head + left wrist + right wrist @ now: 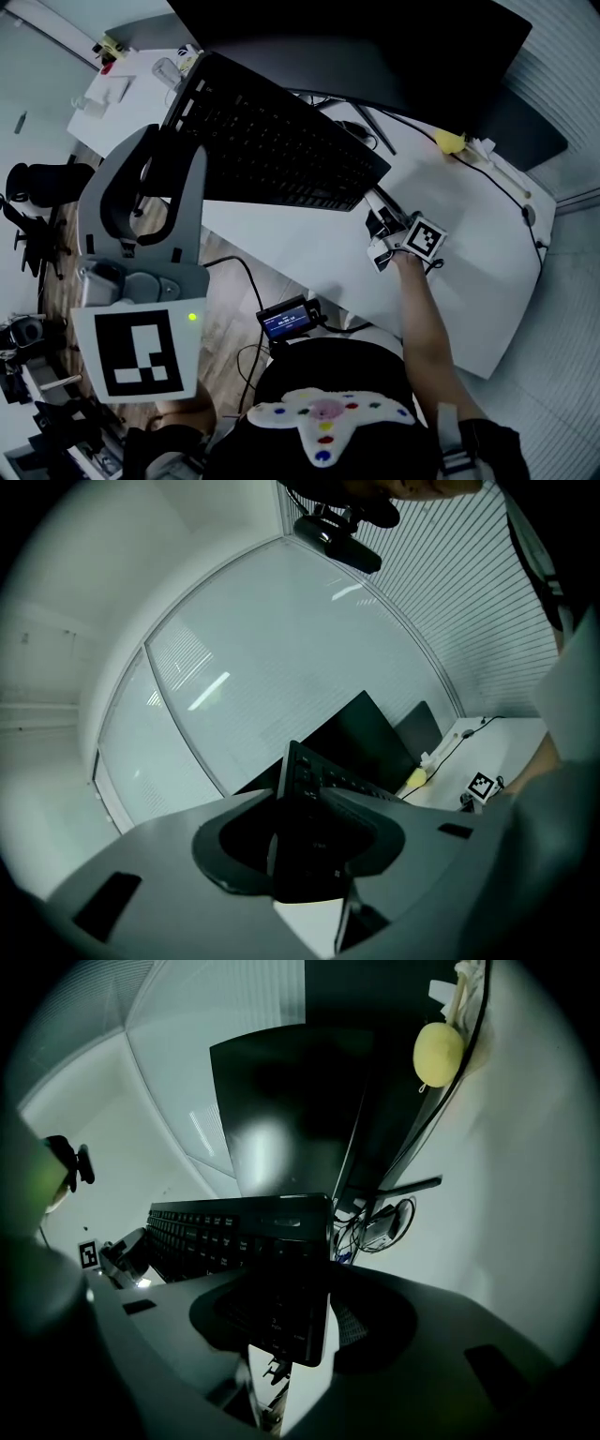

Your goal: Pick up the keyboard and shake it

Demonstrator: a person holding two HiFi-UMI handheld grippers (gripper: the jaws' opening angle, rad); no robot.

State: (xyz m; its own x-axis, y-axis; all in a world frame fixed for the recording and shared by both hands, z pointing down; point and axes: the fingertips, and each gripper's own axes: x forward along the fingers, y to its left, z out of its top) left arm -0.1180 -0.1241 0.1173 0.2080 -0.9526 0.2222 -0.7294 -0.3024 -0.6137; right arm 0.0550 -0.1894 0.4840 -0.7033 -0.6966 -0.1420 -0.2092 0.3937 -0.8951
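The black keyboard (pixel 272 141) hangs tilted in the air above the white desk (pixel 469 253), held at both ends. My left gripper (pixel 176 141) is shut on its left end, which fills the gap between the jaws in the left gripper view (pixel 309 841). My right gripper (pixel 377 214), with its marker cube (pixel 424 238), is shut on the right end; the right gripper view shows that end (pixel 281 1307) between the jaws, with the rows of keys running away to the left.
A dark monitor (pixel 375 47) stands at the back of the desk, cables and a yellow object (pixel 450 141) beside it. A second white table (pixel 122 94) with small items is at the far left. An office chair (pixel 37 183) stands on the wooden floor.
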